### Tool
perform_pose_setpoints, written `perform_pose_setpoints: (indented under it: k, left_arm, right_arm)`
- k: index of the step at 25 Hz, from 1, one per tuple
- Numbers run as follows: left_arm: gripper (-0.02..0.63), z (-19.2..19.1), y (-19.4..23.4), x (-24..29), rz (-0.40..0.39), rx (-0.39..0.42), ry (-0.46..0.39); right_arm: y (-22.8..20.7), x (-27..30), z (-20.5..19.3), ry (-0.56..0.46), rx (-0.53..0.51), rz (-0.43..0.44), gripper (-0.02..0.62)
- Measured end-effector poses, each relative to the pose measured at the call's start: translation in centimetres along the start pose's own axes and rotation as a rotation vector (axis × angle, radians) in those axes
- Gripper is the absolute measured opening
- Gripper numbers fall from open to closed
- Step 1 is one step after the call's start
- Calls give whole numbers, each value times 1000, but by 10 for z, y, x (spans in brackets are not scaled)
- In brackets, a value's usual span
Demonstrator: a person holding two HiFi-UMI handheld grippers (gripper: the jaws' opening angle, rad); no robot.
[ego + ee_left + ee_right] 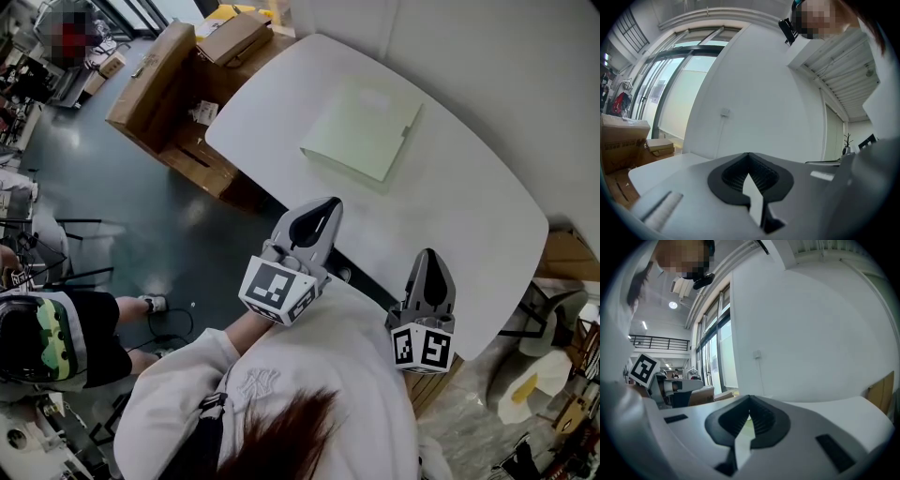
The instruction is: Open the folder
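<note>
A pale green folder (361, 127) lies closed and flat on the white table (469, 216), towards its far side. My left gripper (330, 202) hovers over the table's near edge, well short of the folder. Its jaws are pressed together with nothing between them, as the left gripper view (749, 154) also shows. My right gripper (427, 253) is held further right and closer to me, over the near edge. Its jaws meet at the tips and hold nothing, which the right gripper view (750, 398) confirms. Both grippers point level across the table.
Brown cardboard boxes (155, 80) stand on the floor beyond the table's left end, with a smaller box (234, 37) on top. Another person (47, 337) sits at the lower left. A white wall (754, 84) rises behind the table. More clutter (553, 319) sits at the right.
</note>
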State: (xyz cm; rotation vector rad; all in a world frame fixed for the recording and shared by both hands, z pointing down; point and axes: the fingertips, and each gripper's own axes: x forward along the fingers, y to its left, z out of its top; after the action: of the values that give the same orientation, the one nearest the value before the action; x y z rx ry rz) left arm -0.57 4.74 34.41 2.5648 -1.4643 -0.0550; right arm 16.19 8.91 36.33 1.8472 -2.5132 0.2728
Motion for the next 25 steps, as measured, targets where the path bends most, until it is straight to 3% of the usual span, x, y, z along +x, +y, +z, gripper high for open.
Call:
perform_pose_setpoints:
  k: [25]
  left_arm:
    - [8, 5, 5, 1, -11, -3, -4]
  right_arm:
    - [6, 5, 2, 9, -23, -3, 6]
